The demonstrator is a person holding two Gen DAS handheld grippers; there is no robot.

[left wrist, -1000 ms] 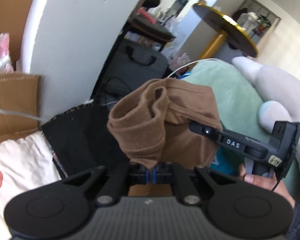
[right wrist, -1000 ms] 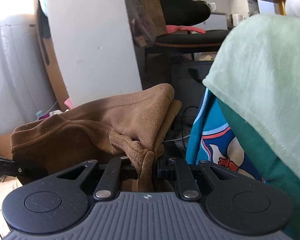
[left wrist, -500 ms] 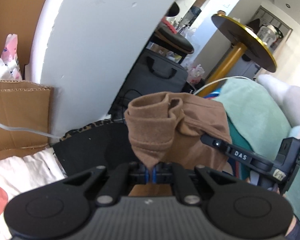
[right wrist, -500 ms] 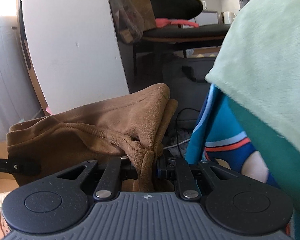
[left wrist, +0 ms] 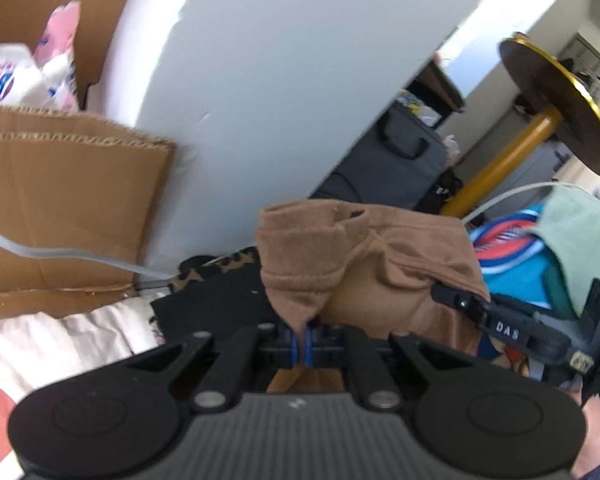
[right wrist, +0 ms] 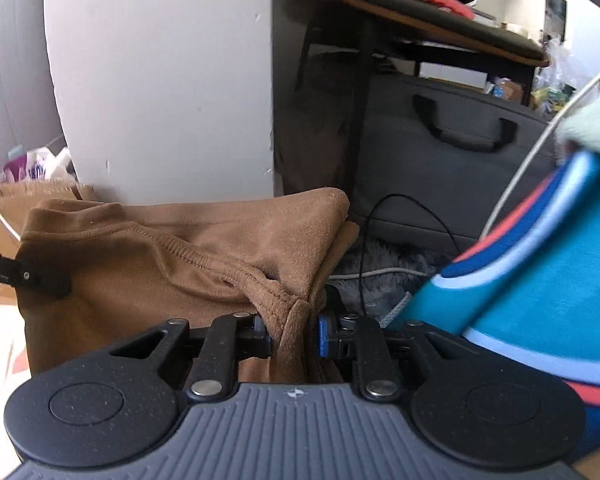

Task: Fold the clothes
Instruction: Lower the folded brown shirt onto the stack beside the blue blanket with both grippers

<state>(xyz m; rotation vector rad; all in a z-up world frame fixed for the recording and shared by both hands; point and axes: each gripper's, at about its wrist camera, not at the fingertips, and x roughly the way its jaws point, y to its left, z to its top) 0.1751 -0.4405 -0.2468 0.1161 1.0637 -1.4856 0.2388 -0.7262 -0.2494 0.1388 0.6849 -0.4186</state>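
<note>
The brown garment [left wrist: 364, 264] hung bunched between the two grippers, in front of the white wall panel [left wrist: 300, 80]. The left gripper [left wrist: 301, 346] was clamped tight on one folded corner, the cloth rising out of its blue pads. The right gripper [right wrist: 294, 334] had just been opening its jaws, with the garment's stitched hem [right wrist: 284, 320] between them and a gap showing at the right pad. A dark grey bag [right wrist: 452, 160] stood just right of the panel, a cardboard box [left wrist: 68, 208] to the panel's left, and a teal blanket [right wrist: 548, 264] further right.
</note>
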